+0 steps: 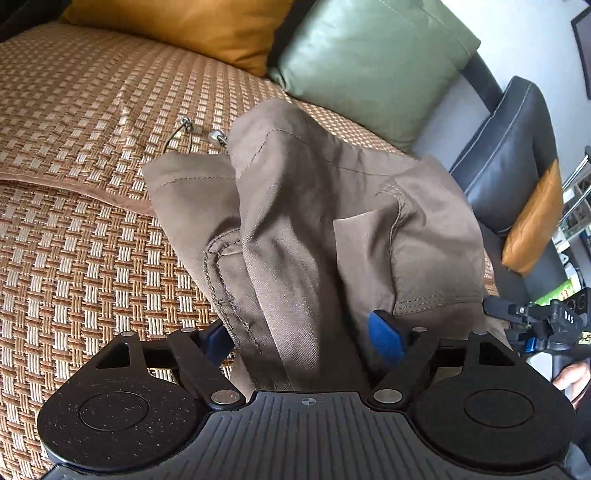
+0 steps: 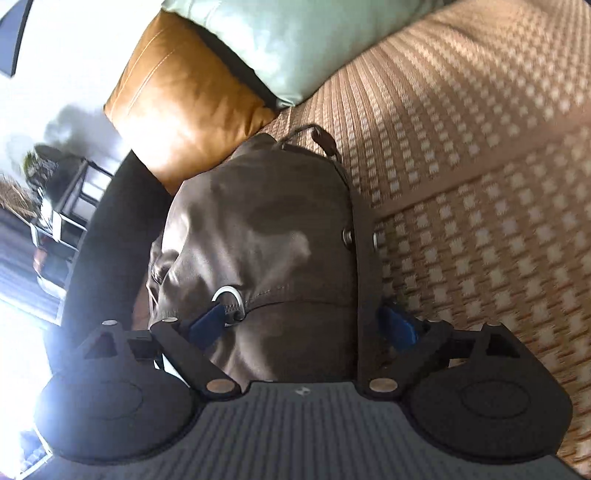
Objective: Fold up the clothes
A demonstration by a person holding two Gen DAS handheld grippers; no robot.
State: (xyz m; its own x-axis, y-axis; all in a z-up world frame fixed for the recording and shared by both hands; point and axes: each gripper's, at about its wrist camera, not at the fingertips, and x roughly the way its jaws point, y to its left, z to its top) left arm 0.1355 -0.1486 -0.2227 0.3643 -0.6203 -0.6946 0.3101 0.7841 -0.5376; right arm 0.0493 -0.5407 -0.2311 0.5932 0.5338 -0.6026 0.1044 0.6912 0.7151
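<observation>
A brown-khaki garment lies bunched on the woven sofa mat, with stitched seams, a pocket flap and a drawstring with metal tips. My left gripper stands open just above it. A fold of the cloth rises between its blue pads, which do not pinch it. In the right wrist view the same garment looks darker and shows a metal ring and snaps. My right gripper is also open, with cloth lying loose between its spread fingers.
A mustard cushion and a green cushion lean at the sofa's back. A dark leather armrest bounds the seat on one side. A person's hand shows at the edge. A shelf unit stands beyond the sofa.
</observation>
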